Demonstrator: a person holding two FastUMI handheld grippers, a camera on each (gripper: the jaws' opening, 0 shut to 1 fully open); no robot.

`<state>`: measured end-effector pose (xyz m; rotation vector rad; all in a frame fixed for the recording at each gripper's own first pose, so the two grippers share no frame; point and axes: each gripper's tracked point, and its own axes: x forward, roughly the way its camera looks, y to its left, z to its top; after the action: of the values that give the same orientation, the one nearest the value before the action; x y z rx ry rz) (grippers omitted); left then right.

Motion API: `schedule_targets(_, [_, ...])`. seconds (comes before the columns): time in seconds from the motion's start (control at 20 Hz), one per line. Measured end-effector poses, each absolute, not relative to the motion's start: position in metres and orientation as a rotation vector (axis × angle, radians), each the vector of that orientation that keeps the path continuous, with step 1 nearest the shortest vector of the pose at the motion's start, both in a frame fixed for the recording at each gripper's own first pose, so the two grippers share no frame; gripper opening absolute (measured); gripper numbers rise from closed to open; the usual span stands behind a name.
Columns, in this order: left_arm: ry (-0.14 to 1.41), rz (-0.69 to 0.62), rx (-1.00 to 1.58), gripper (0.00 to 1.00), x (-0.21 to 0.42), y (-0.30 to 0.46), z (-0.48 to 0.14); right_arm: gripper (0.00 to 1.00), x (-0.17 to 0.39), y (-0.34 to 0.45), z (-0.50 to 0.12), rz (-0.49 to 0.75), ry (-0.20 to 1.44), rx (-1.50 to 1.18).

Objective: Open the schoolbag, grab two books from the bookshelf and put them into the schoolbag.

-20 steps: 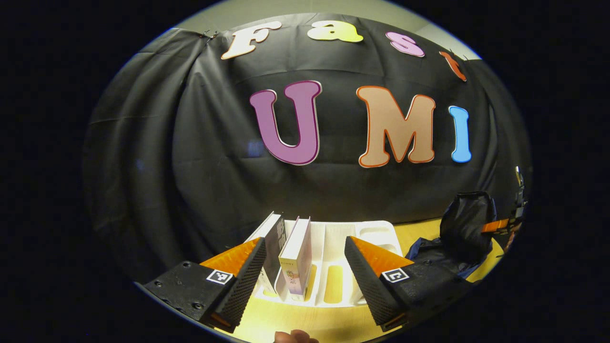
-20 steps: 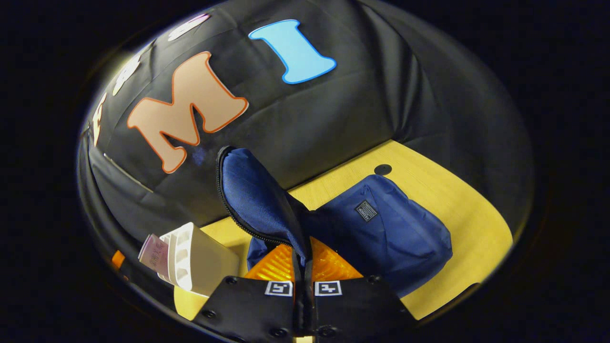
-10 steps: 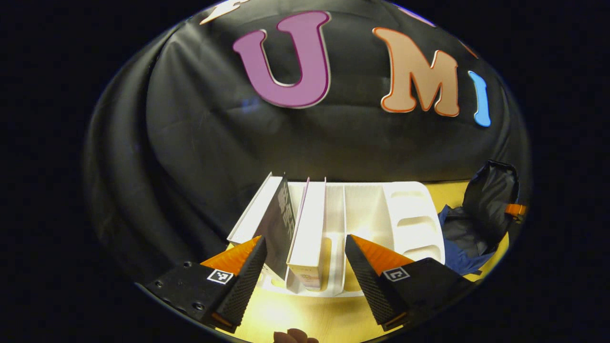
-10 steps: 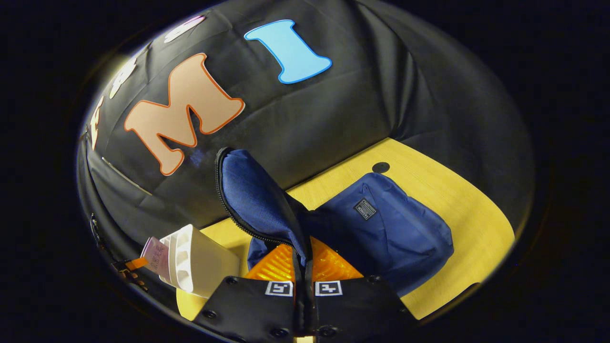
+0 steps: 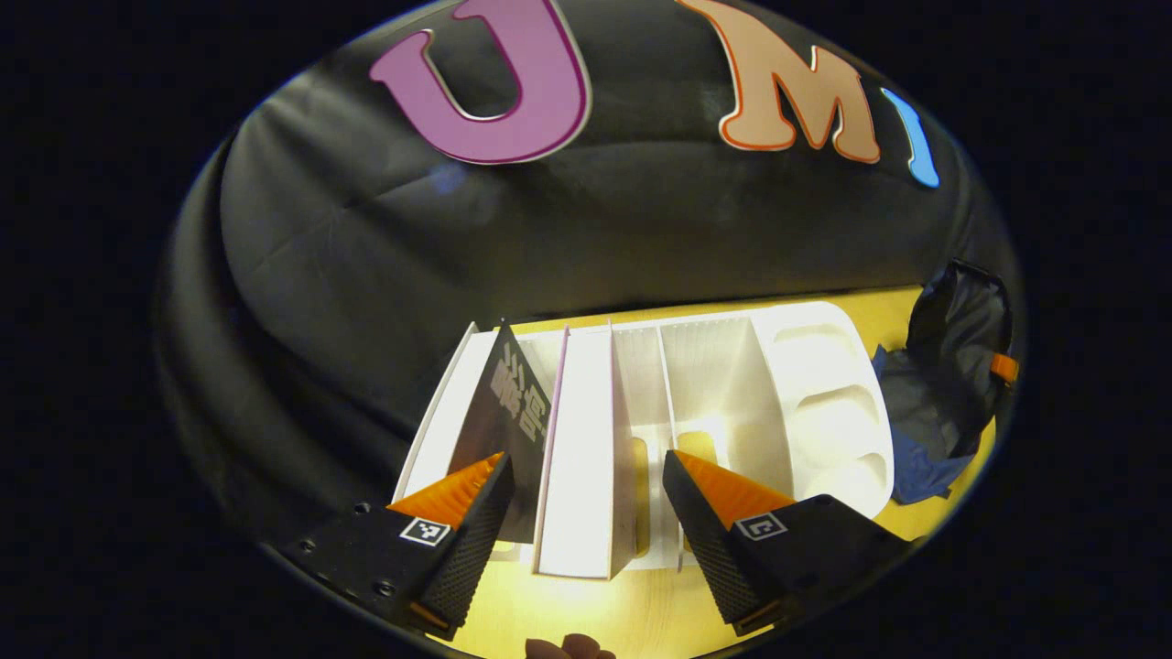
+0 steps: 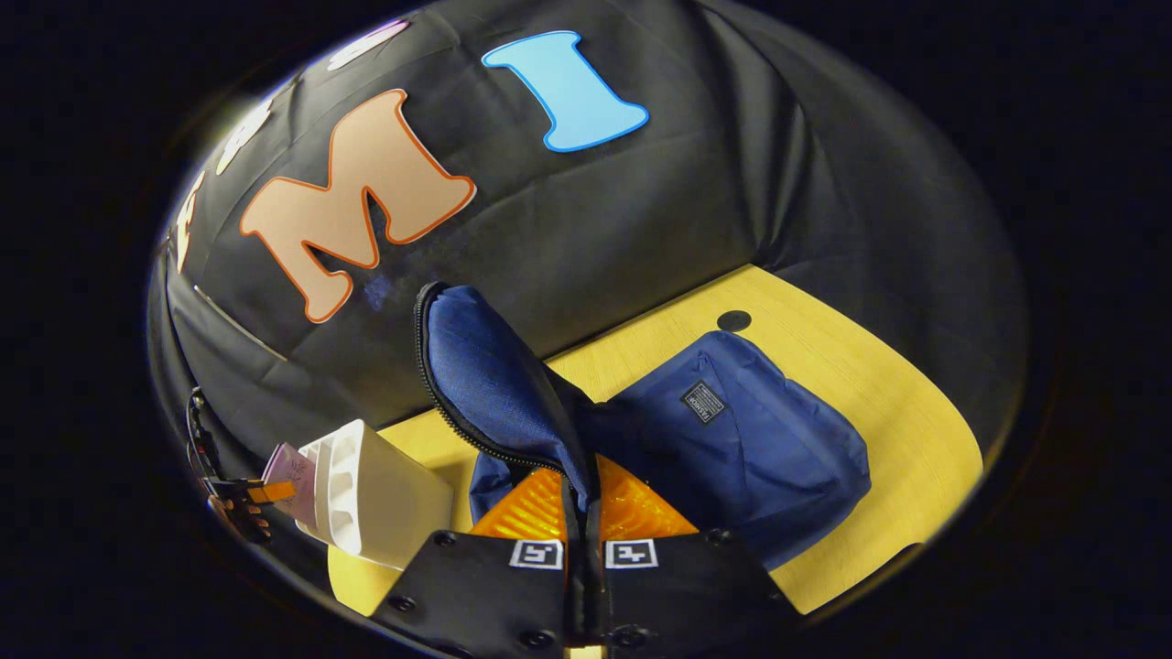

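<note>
A white bookshelf [image 5: 732, 384] stands on the yellow table and holds two upright books: a dark one [image 5: 505, 412] and a pale one with a pink edge [image 5: 581, 458]. My left gripper [image 5: 586, 499] hangs open just over them, its fingers either side of the pale book without touching it. The blue schoolbag [image 6: 732, 439] lies on the table in the right gripper view. My right gripper [image 6: 583, 513] is shut on the bag's lifted flap [image 6: 485, 375], holding it up. In the left gripper view the schoolbag [image 5: 943, 384] lies right of the shelf. The bookshelf [image 6: 366, 494] stands left of the bag in the right gripper view.
The yellow table [image 6: 879, 403] carries a small dark round hole [image 6: 734, 321] behind the bag. The black cloth wall rises right behind shelf and bag. The left gripper and the hand holding it [image 6: 229, 494] appear at the far left of the right gripper view.
My left gripper has risen and tilted down over the bookshelf, coming closer to the two books. The right gripper keeps holding the flap, almost still.
</note>
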<state>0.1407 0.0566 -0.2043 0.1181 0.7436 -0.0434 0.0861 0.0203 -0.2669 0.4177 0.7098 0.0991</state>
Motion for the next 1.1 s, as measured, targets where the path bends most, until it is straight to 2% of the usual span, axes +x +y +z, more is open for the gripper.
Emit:
schedule_targets(0.25, [0.838,-0.067,0.172,0.91,0.147,0.054,-0.221,0.03,0.087,0.019,-0.269,0.095,0.711,0.426])
schedule_targets(0.45, [0.884,-0.073,0.217,0.82,0.146,0.063,-0.231,0.03,0.088,0.019,-0.269,0.095,0.714,0.426])
schedule_targets(0.55, [0.907,-0.094,0.208,0.68,0.142,0.058,-0.228,0.04,0.087,0.019,-0.269,0.097,0.716,0.423])
schedule_targets(0.6, [0.914,-0.129,0.178,0.54,0.145,0.048,-0.229,0.03,0.088,0.02,-0.269,0.096,0.717,0.421])
schedule_targets(0.65, [0.922,-0.146,0.143,0.5,0.144,0.042,-0.229,0.03,0.088,0.02,-0.269,0.095,0.718,0.419])
schedule_targets(0.7, [0.94,-0.148,0.127,0.4,0.141,0.038,-0.228,0.03,0.089,0.02,-0.269,0.094,0.718,0.42])
schedule_targets(0.9, [0.948,-0.144,0.123,0.34,0.142,0.039,-0.228,0.03,0.089,0.019,-0.268,0.091,0.716,0.424])
schedule_targets(1.1, [0.917,-0.123,0.157,0.37,0.145,0.046,-0.219,0.03,0.089,0.019,-0.269,0.087,0.721,0.428])
